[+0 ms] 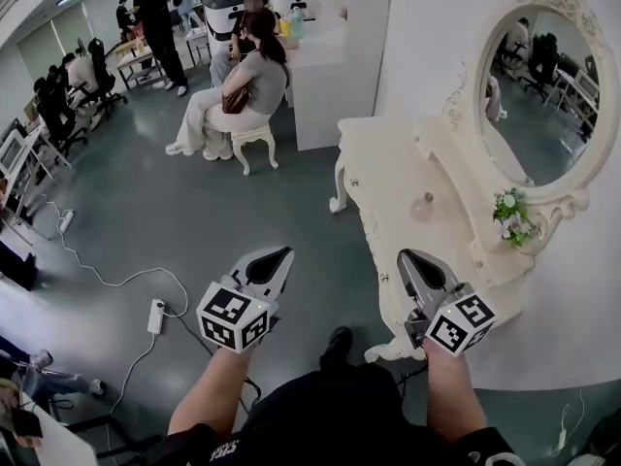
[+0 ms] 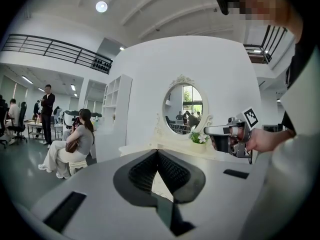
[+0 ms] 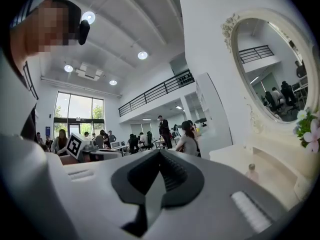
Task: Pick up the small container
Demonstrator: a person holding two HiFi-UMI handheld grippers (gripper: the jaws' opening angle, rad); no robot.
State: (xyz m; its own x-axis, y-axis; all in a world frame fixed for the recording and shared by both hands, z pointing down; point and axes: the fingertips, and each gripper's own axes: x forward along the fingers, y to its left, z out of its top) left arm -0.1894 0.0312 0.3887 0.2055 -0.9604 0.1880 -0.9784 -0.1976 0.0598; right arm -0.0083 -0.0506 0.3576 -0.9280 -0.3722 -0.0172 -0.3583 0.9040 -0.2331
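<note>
The small container (image 1: 422,207) is a pale pink bottle with a round cap. It stands on the white dressing table (image 1: 383,178), close to the mirror's base, and shows low at the right in the right gripper view (image 3: 252,172). My right gripper (image 1: 407,257) hovers over the table's near end, short of the bottle, its jaws shut with nothing between them (image 3: 160,153). Over the floor to the table's left is my left gripper (image 1: 283,253), also shut and empty (image 2: 157,152). Each gripper shows in the other's view.
An oval mirror (image 1: 539,95) and a small pot of white flowers (image 1: 509,216) stand at the back of the table. A person sits on a stool (image 1: 243,100) beyond the table. A power strip with cables (image 1: 155,316) lies on the floor at the left.
</note>
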